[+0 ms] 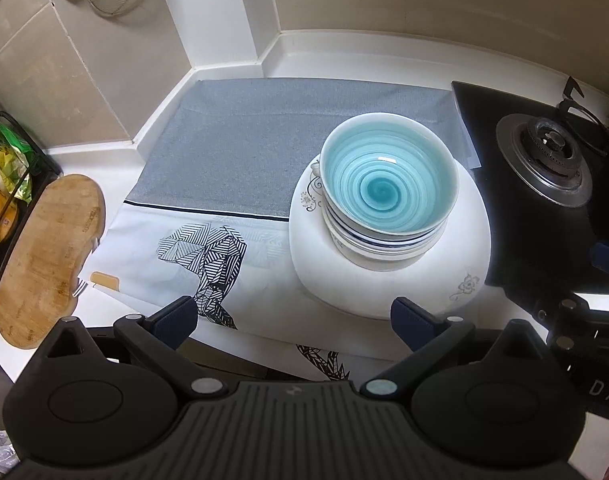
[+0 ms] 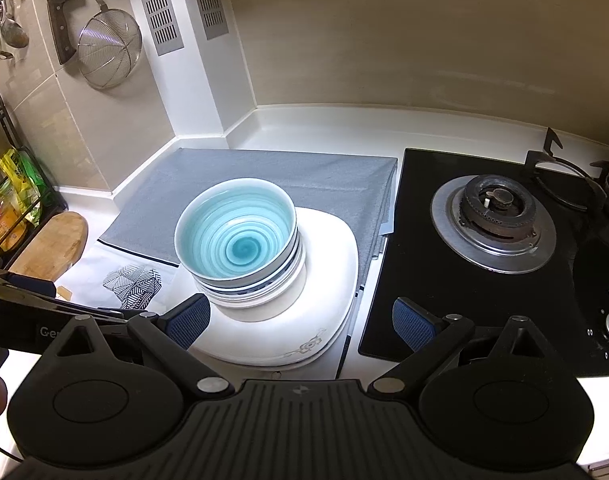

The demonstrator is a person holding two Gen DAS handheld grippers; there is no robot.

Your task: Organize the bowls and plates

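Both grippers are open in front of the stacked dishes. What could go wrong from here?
1. The teal spiral bowl tops a stack of blue-rimmed bowls, which may topple if nudged.
2. The white square plates sit near the counter's front edge and could slide off.
3. The black gas hob lies close beside them, so the right gripper might strike it.

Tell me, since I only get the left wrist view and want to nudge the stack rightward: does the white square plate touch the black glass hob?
Observer: No. The white square plate sits apart from the black glass hob; a strip of grey mat shows between them.
Operator: And the right gripper?
Observer: Open and empty, one finger over the plate's front rim, the other over the hob.
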